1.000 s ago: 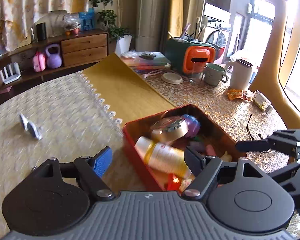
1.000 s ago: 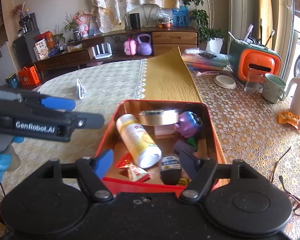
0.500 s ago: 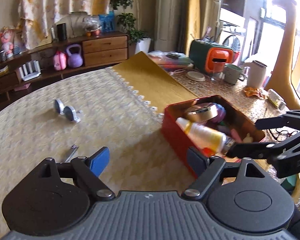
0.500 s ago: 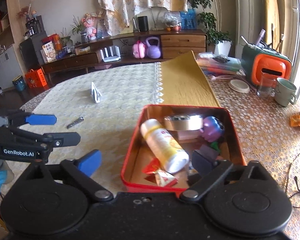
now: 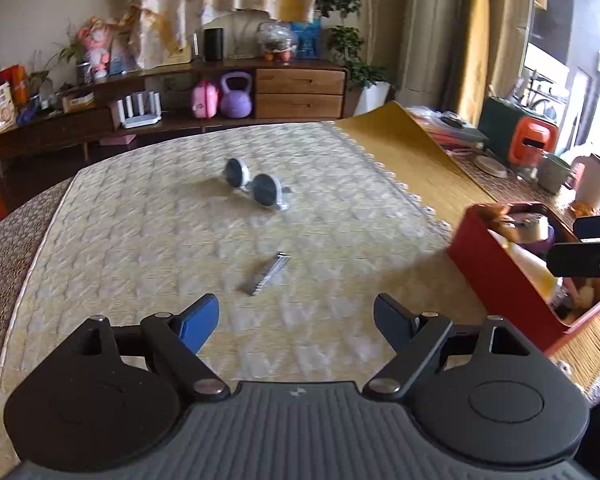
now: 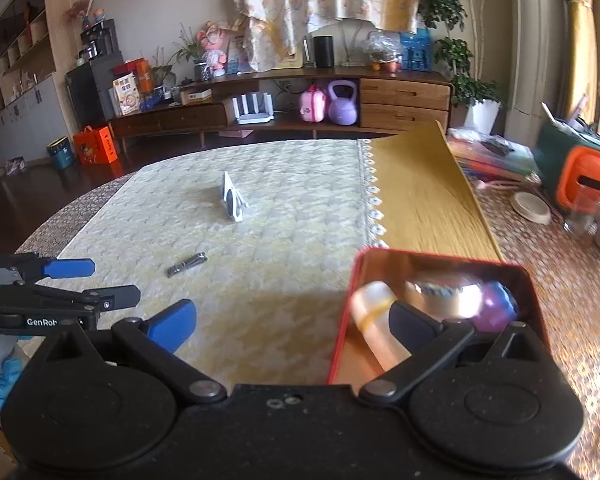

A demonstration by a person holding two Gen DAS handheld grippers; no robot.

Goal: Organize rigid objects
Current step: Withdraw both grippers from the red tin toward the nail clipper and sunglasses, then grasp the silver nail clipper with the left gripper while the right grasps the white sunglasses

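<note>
Left wrist view: the left tongs [image 5: 296,316] hang released and empty over the pale patterned cloth [image 5: 140,240] on the surface, pointing down at a slant. A metal nail clipper [image 5: 266,274] lies on the cloth just ahead of them, between the fingertip lines; a pair of round dark-lensed sunglasses [image 5: 254,186] lies farther ahead, well apart from the clipper. To their right stands the red tin [image 5: 496,280], with a yellow-banded bottle [image 5: 530,264] and a round silver tin inside; the picture is too blurred to read any label there.

Right wrist view: the right tongs [image 6: 290,322] have just been opening and stand spread wide with nothing between them, their right finger [image 6: 414,326] over the red tin's near left corner. The left tongs show at the left edge, their black frame lettered "GenRob", the rest cut off by the right tongs' body. A blue-gloved hand [image 6: 4,376] shows below them.
</note>
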